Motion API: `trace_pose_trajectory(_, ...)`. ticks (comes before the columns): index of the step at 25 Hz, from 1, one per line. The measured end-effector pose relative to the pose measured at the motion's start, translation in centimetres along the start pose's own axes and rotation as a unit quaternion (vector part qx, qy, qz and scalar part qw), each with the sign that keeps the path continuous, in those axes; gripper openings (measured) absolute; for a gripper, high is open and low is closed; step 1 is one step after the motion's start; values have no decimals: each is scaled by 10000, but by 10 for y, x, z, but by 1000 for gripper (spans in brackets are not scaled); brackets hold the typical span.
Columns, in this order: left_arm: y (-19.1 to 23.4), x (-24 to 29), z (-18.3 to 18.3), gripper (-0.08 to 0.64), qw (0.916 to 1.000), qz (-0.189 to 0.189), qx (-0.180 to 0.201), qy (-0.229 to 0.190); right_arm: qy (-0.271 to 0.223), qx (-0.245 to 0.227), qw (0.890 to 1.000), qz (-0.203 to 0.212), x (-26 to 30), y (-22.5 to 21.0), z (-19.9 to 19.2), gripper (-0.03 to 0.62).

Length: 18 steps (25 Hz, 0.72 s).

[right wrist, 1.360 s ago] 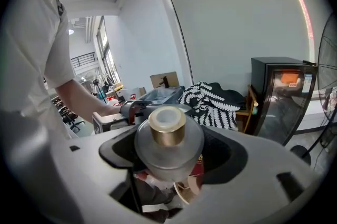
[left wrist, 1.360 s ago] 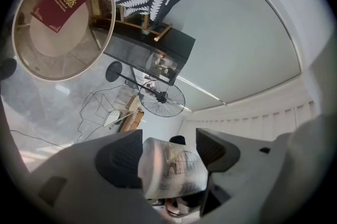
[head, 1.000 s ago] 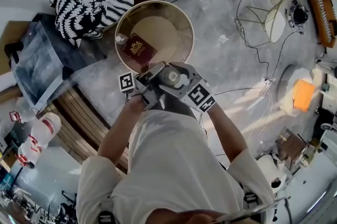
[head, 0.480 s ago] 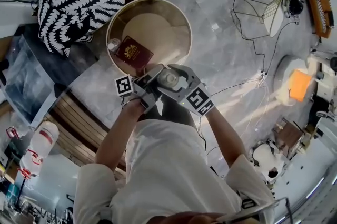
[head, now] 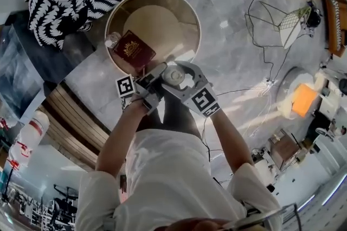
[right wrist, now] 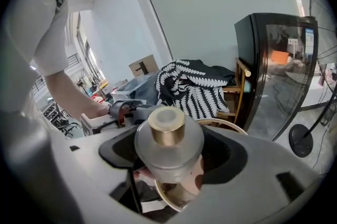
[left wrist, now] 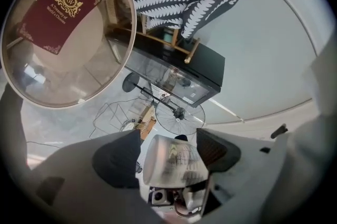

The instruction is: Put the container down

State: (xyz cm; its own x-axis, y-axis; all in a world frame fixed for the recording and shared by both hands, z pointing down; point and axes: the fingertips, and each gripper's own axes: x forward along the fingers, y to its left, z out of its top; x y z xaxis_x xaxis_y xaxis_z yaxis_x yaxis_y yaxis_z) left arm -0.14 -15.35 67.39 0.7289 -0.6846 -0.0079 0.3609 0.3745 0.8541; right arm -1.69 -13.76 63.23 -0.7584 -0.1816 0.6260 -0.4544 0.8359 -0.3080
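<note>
The squat frosted container with a gold cap [head: 174,76] hangs at the near rim of the round beige tabletop [head: 193,24], clamped by both the left gripper [left wrist: 168,159] and the right gripper [right wrist: 171,155]. Uneven release could tip it onto the maroon booklet [head: 133,50].

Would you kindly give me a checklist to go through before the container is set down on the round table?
1. Grip of the left tongs on the container: ok, it sits between the jaws.
2. Grip of the right tongs: ok, the jaws are on its frosted body.
3. Bare landing spot on the table: ok, the far side is bare.
4. Clearance from the booklet and the small bottle: ok, both lie at the left in the head view.
5. Position of the container over the table: cannot tell; in the head view it hangs at the near rim.
6. Height above the table: cannot tell.
</note>
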Motion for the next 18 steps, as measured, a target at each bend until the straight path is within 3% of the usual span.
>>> trace_pose_trajectory(12, 62, 10, 40, 308, 9949, -174, -63, -987, 138, -214, 9995, 206, 47, -87, -47, 336)
trace_pose_trajectory(18, 96, 1, 61, 308, 9909, -201, -92, -1327, 156, -129, 9998, 77, 82, -124, -83, 336)
